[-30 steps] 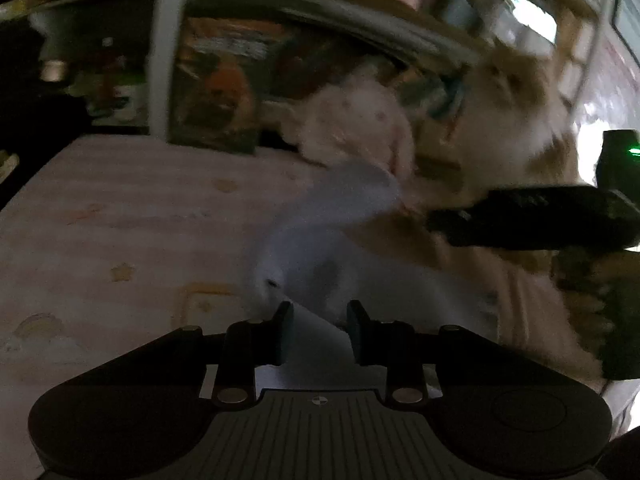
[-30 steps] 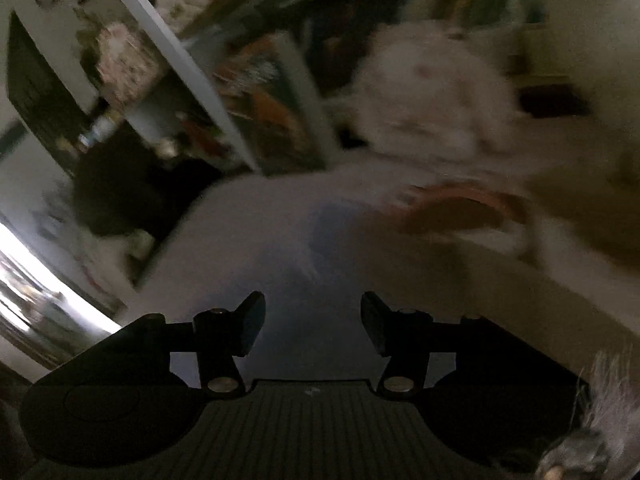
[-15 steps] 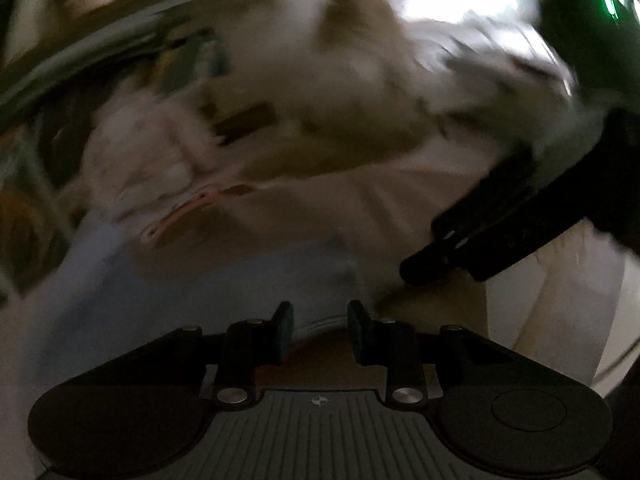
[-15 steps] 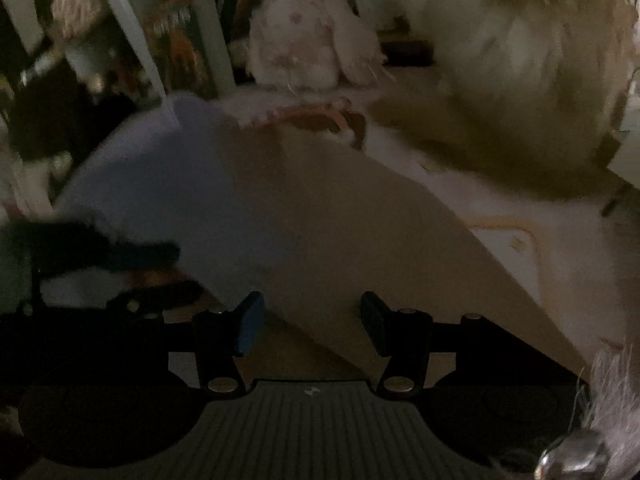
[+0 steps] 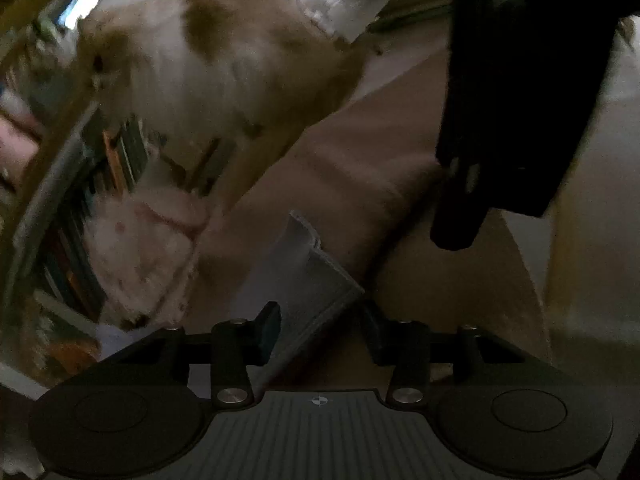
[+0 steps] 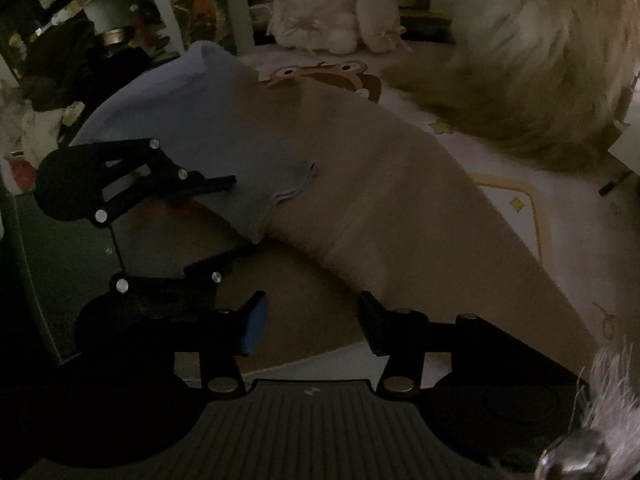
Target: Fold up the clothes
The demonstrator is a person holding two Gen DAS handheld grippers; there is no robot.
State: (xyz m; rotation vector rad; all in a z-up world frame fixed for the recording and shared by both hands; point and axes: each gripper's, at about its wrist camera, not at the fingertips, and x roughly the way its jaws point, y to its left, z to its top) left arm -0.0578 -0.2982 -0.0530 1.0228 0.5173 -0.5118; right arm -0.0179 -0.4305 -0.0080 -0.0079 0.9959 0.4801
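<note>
The left gripper (image 5: 320, 330) stood with its jaws wide apart, and a ribbed hem of the pale blue cloth (image 5: 298, 280) ran up between them, lying against neither pad as far as the dim frame showed. The right gripper (image 6: 310, 326) was likewise spread wide with nothing pinched; the tan part of the garment (image 6: 400, 216) lay just ahead of and above its fingertips, draped as a raised fold over the printed bedsheet (image 6: 516, 200). Ahead and to the left of the right gripper, the left one appeared side-on, reaching into the blue part of the same garment (image 6: 192, 120). Farther ahead, beyond the garment, sat a white plush rabbit (image 6: 332, 12) against a bookshelf (image 6: 208, 0). To the far right lay a large, blurred tan-and-white furry shape (image 6: 540, 60), on the sheet.
</note>
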